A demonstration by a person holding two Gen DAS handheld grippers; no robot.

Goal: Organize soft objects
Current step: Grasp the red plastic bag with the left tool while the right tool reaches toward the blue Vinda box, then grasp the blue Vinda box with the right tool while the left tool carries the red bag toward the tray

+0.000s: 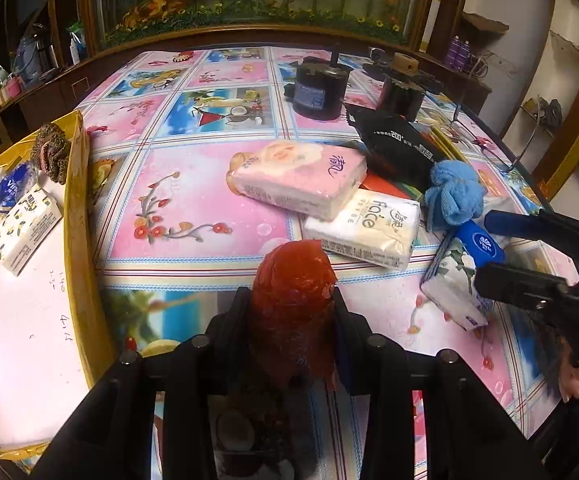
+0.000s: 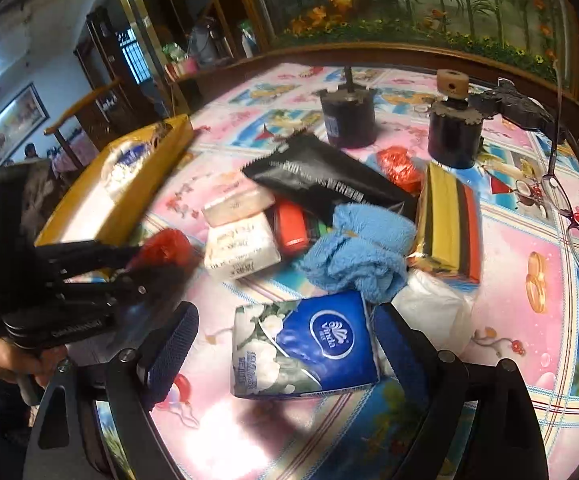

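My left gripper (image 1: 291,300) is shut on a red mesh scrubber (image 1: 294,280) and holds it above the tablecloth; it also shows in the right wrist view (image 2: 165,246). My right gripper (image 2: 285,344) is open, with its fingers on either side of a blue Vinda tissue pack (image 2: 309,344) that lies on the table; the pack also shows in the left wrist view (image 1: 459,276). A pink tissue pack (image 1: 297,178) lies on a white "face" pack (image 1: 363,228). A blue cloth (image 1: 453,192) lies bunched beside them. A yellow-rimmed box (image 1: 77,216) at the left holds small tissue packs (image 1: 25,232) and a scrunchie (image 1: 51,152).
A black packet (image 1: 399,148), two dark jars (image 1: 319,88) (image 2: 453,136), a striped sponge pack (image 2: 451,224), a second red scrubber (image 2: 399,170), a red box (image 2: 291,226) and a white bag (image 2: 435,312) lie on the table. Glasses (image 2: 569,208) lie at the right.
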